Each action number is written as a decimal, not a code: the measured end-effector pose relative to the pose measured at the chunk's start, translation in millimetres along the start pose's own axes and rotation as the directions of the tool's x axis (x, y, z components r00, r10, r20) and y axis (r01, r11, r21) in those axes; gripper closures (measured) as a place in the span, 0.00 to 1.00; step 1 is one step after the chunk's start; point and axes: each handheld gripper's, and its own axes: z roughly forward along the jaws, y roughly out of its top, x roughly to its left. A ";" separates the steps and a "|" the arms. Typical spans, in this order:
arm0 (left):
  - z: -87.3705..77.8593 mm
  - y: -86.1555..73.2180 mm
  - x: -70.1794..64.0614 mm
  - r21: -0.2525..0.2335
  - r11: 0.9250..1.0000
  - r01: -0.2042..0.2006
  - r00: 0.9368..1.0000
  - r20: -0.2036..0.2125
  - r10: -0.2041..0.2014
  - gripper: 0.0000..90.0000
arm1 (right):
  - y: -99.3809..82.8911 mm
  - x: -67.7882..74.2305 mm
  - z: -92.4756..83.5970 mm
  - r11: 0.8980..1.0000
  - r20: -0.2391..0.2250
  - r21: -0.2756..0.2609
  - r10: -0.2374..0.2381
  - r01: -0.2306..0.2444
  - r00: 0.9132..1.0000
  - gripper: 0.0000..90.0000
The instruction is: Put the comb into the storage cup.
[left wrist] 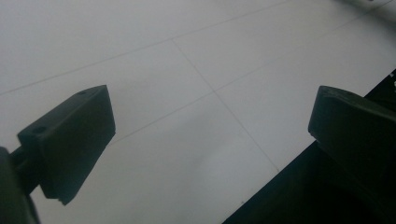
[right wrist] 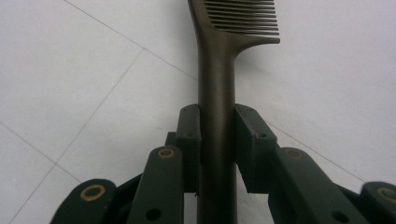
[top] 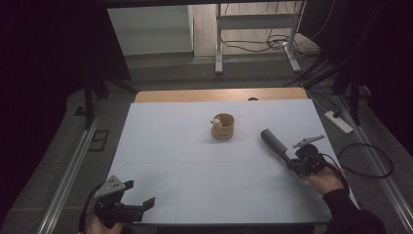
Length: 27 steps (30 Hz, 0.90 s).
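Table: white, takes up the centre and lower frame of the high view; faint seams cross it.

Cup: small, tan, upper centre of the high view, well apart from both grippers. A pale object sits at its rim.

Comb: dark, right of centre in the high view, pointing up-left toward the cup. In the right gripper view the handle runs up mid-frame between the jaws.

Right gripper: jaws closed on the comb handle, a pad on each side. Left gripper: lower left of the high view, jaws wide apart, nothing between them, over bare table by the near edge.

Risks (judgement):
- The handle looks smooth and narrow, so it may twist or slide in the pads if the teeth catch on something.
- The long comb could knock the light cup over if it is swung that way.

Unclear:
- Comb head cut off at the top of the right gripper view.
- Whether the comb touches the table: cannot tell.
- Pale object in the cup too small to identify.
- Cup contents hidden.
- Surroundings dark.
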 end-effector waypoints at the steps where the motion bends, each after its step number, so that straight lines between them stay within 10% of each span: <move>1: -0.3 0.9 -0.4 -0.007 1.000 -0.004 1.000 -0.004 0.004 0.01 | -0.4 0.4 -0.8 1.000 0.000 -0.004 -0.001 0.001 1.000 0.80; 14: 9.1 17.8 -7.3 -0.026 0.999 -0.048 0.998 -0.038 0.047 0.00 | -4.9 1.6 -13.8 0.997 -0.004 -0.082 -0.015 0.014 1.000 0.80; 27: 30.2 38.2 -7.2 -0.027 0.999 -0.045 0.997 0.060 0.047 0.00 | -11.0 6.5 -30.4 0.985 -0.003 -0.171 -0.033 0.032 0.999 0.80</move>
